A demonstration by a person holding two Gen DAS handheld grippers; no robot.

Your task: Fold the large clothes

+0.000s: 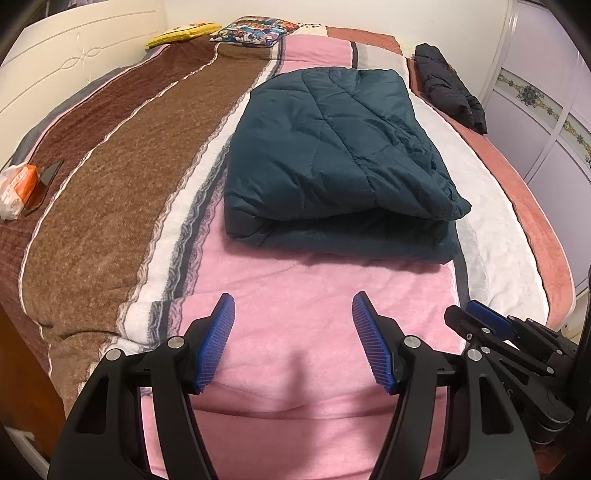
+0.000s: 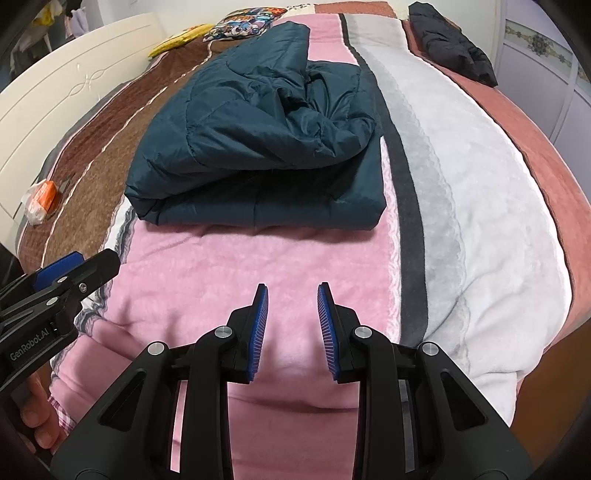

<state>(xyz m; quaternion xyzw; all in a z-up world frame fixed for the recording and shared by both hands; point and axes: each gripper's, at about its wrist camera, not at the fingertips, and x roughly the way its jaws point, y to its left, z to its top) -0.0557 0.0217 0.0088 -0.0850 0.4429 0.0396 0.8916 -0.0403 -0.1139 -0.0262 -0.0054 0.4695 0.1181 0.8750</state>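
A dark teal quilted jacket [image 1: 332, 155] lies folded into a thick bundle on the pink stripe of the bed blanket [image 1: 303, 288]; the right wrist view shows the same jacket [image 2: 258, 147] with a rumpled top layer. My left gripper [image 1: 293, 306] hovers over the pink blanket short of the jacket, jaws wide apart with nothing between them. My right gripper [image 2: 292, 295] hangs beside it, also short of the jacket, jaws narrower but parted and empty. Each gripper shows at the edge of the other's view.
A black jacket [image 1: 448, 88] lies at the bed's far right edge. Yellow [image 1: 183, 33] and patterned [image 1: 251, 31] pillows sit at the head. An orange and white packet [image 1: 16, 188] rests at the left. A white headboard [image 1: 70, 62] stands left, a wardrobe [image 1: 546, 103] right.
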